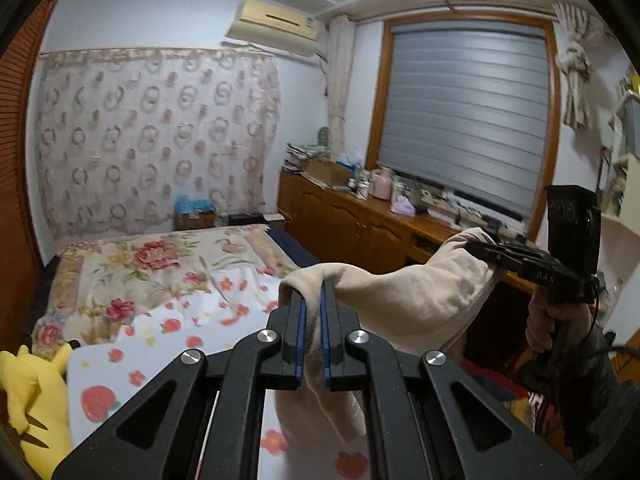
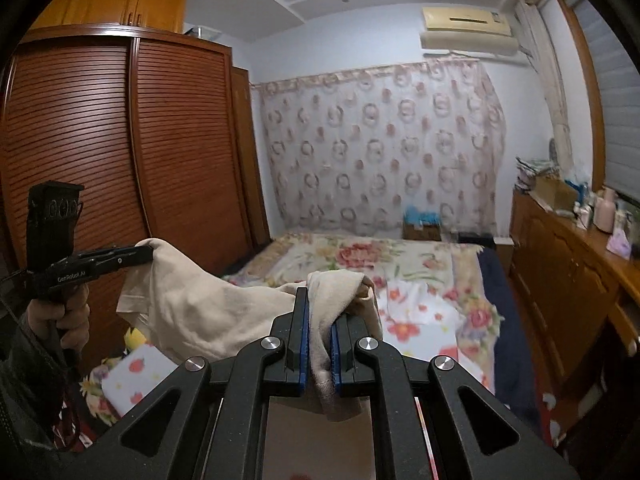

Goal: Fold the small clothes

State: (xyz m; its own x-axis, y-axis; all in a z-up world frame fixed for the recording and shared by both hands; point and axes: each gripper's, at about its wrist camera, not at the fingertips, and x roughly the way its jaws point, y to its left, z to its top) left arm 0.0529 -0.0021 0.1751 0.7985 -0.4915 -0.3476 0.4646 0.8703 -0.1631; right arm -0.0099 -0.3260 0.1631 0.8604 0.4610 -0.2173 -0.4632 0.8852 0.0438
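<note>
A small beige garment (image 1: 416,300) hangs in the air between both grippers, above the bed. My left gripper (image 1: 314,292) is shut on one edge of it, with cloth pinched between the blue pads and a fold drooping below the jaws. The right gripper (image 1: 486,254) shows at the right of the left wrist view, clamped on the other end. In the right wrist view, my right gripper (image 2: 320,304) is shut on the beige garment (image 2: 200,312), and the left gripper (image 2: 142,256) holds the far corner at the left, a hand below it.
Below lies a bed with a floral cover (image 1: 160,268) and a white strawberry-print sheet (image 1: 192,328). A yellow plush toy (image 1: 28,396) sits at the bed's near left. A wooden cabinet (image 1: 360,224) with clutter runs along the window. A slatted wardrobe (image 2: 120,152) stands left.
</note>
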